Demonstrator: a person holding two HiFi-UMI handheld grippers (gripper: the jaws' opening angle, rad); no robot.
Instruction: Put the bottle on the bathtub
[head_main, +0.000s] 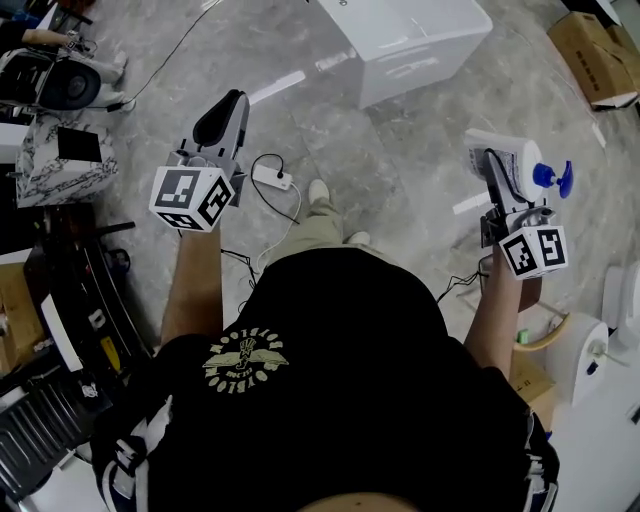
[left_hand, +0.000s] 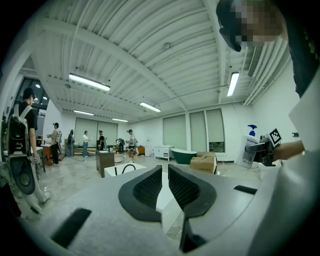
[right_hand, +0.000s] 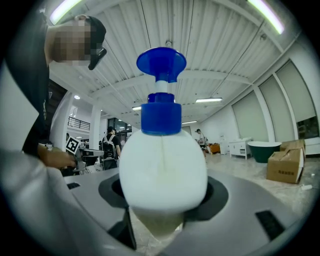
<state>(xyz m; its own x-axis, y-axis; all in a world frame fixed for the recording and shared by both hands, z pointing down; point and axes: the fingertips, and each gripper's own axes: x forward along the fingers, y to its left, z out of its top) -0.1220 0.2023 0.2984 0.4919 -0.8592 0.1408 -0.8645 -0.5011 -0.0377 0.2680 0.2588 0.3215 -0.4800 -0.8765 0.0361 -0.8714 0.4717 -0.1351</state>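
Firmly, right gripper clamps the white bottle.

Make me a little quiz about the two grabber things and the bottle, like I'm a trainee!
1. What colour is the pump on the white bottle?
2. Pick one: the right gripper is (a) empty, (b) clamped on the bottle, (c) lying on the floor.
3. True or false: the left gripper is carrying something too.

Key: 1 blue. 2 b. 3 false, nothing is between its jaws.
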